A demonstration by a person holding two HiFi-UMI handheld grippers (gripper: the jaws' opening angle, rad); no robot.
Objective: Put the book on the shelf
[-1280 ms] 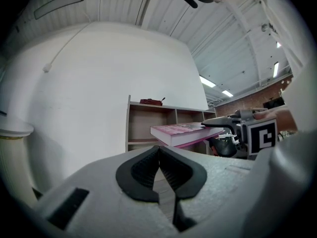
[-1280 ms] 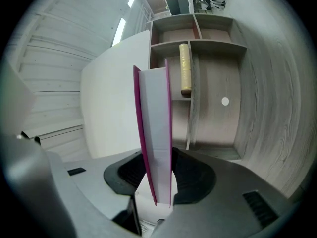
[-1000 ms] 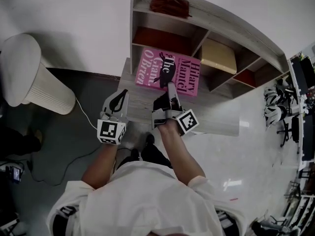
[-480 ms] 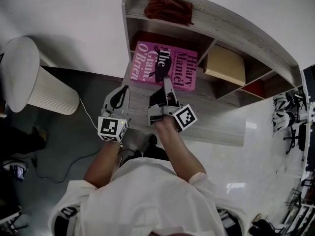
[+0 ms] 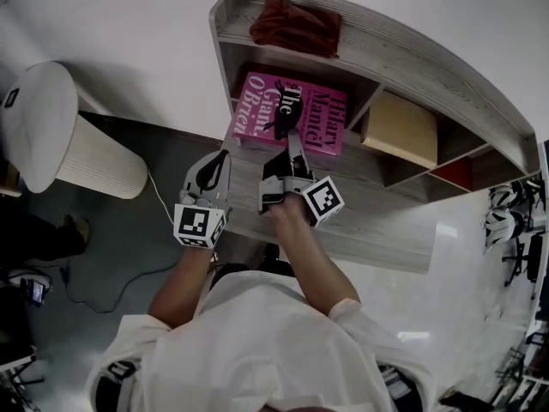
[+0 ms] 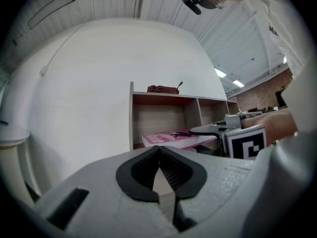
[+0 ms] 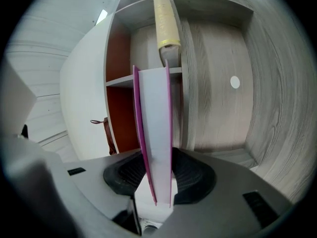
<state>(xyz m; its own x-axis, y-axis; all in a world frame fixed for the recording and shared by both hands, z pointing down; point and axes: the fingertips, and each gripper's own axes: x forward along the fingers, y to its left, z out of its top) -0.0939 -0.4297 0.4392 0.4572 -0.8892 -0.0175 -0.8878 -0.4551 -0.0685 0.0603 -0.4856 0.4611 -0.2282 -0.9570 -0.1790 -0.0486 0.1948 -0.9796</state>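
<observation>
A pink book point(image 5: 292, 114) is held flat, cover up, with my right gripper point(image 5: 294, 144) shut on its near edge. Its far end reaches into the lower left compartment of the grey wooden shelf point(image 5: 377, 33). In the right gripper view the book point(image 7: 154, 133) stands edge-on between the pads of the right gripper point(image 7: 156, 175), with the shelf point(image 7: 218, 83) just ahead. My left gripper point(image 5: 221, 160) hangs to the left of the book, apart from it. It is shut and empty point(image 6: 159, 155); from it I see the book point(image 6: 168, 139) at the shelf's mouth.
A red-brown cloth point(image 5: 296, 22) lies on top of the shelf. A tan box point(image 5: 403, 131) fills the compartment to the right of the book. A white ribbed bin point(image 5: 60, 140) stands on the floor at the left, and a cable point(image 5: 163, 209) runs beside it.
Both grippers have moved toward the shelf. The book has travelled with the right gripper, and its far end now sits deeper in the left compartment.
</observation>
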